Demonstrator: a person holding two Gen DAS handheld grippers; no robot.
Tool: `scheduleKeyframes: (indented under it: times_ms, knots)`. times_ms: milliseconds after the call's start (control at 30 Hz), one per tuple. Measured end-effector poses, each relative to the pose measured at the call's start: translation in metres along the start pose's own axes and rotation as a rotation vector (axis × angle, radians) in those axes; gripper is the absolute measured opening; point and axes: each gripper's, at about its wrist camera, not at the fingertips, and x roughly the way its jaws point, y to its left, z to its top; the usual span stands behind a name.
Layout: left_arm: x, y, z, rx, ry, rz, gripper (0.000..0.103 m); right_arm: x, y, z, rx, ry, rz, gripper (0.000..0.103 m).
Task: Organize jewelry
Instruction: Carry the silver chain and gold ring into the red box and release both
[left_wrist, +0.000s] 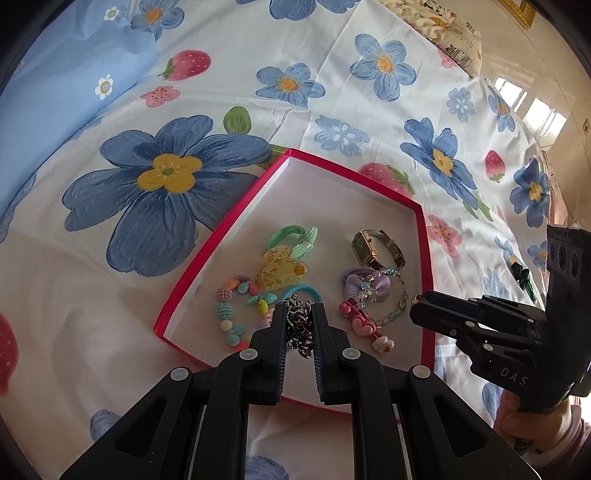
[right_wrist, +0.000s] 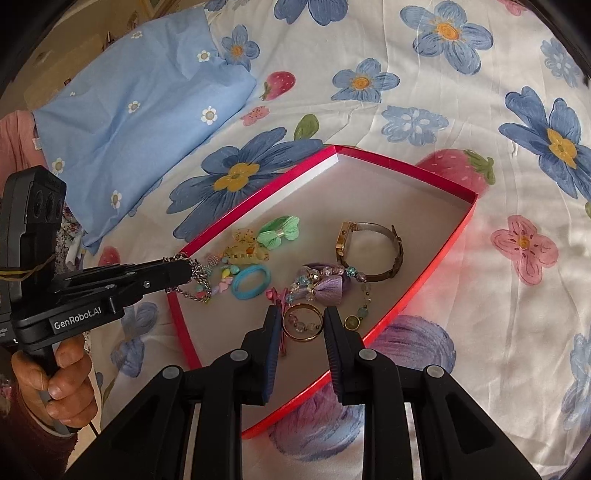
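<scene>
A red-rimmed box (left_wrist: 421, 221) (right_wrist: 472, 195) with a white floor lies on the flowered bed sheet. In it lie a watch (left_wrist: 376, 247) (right_wrist: 369, 251), a yellow hair claw (left_wrist: 277, 271), a green hair tie (left_wrist: 295, 238) (right_wrist: 279, 229), a purple bow (left_wrist: 364, 286) (right_wrist: 327, 286), a bead bracelet (left_wrist: 232, 306) and a blue hair tie (right_wrist: 251, 282). My left gripper (left_wrist: 299, 312) (right_wrist: 184, 266) is shut on a silver chain (left_wrist: 299, 325) (right_wrist: 197, 275) over the box's near corner. My right gripper (right_wrist: 301, 323) (left_wrist: 417, 301) is around a gold ring (right_wrist: 302, 325), holding it over the box floor.
A light blue pillow (right_wrist: 140, 122) (left_wrist: 66, 96) lies beyond the box on the left. A patterned cushion (left_wrist: 443, 33) sits at the far right edge of the bed. The sheet (left_wrist: 110, 295) around the box carries blue flower and strawberry prints.
</scene>
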Motion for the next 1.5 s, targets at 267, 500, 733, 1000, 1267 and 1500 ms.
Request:
scheduleKeyframes:
  times_ms: [267, 500, 733, 1000, 1267, 1500]
  knots:
    - [0.034, 0.011, 0.004, -0.024, 0.047, 0.031, 0.011, 0.032, 0.001, 0.005, -0.038, 0.048, -0.022, 0.023]
    - [0.049, 0.015, 0.002, -0.033, 0.071, 0.055, 0.012, 0.039, 0.003, 0.004, -0.065, 0.056, -0.03, 0.023]
    - [0.052, 0.016, 0.002, -0.041, 0.077, 0.054, 0.012, 0.042, 0.005, 0.005, -0.081, 0.065, -0.03, 0.024]
    - [0.046, 0.018, 0.002, -0.053, 0.072, 0.054, 0.02, 0.043, 0.006, 0.006, -0.083, 0.072, -0.03, 0.025]
    - [0.038, 0.015, 0.001, -0.046, 0.06, 0.053, 0.02, 0.04, 0.003, 0.007, -0.059, 0.068, -0.017, 0.025]
    - [0.022, 0.012, -0.001, -0.049, 0.03, 0.036, 0.028, 0.022, -0.006, 0.004, 0.001, 0.026, 0.004, 0.028]
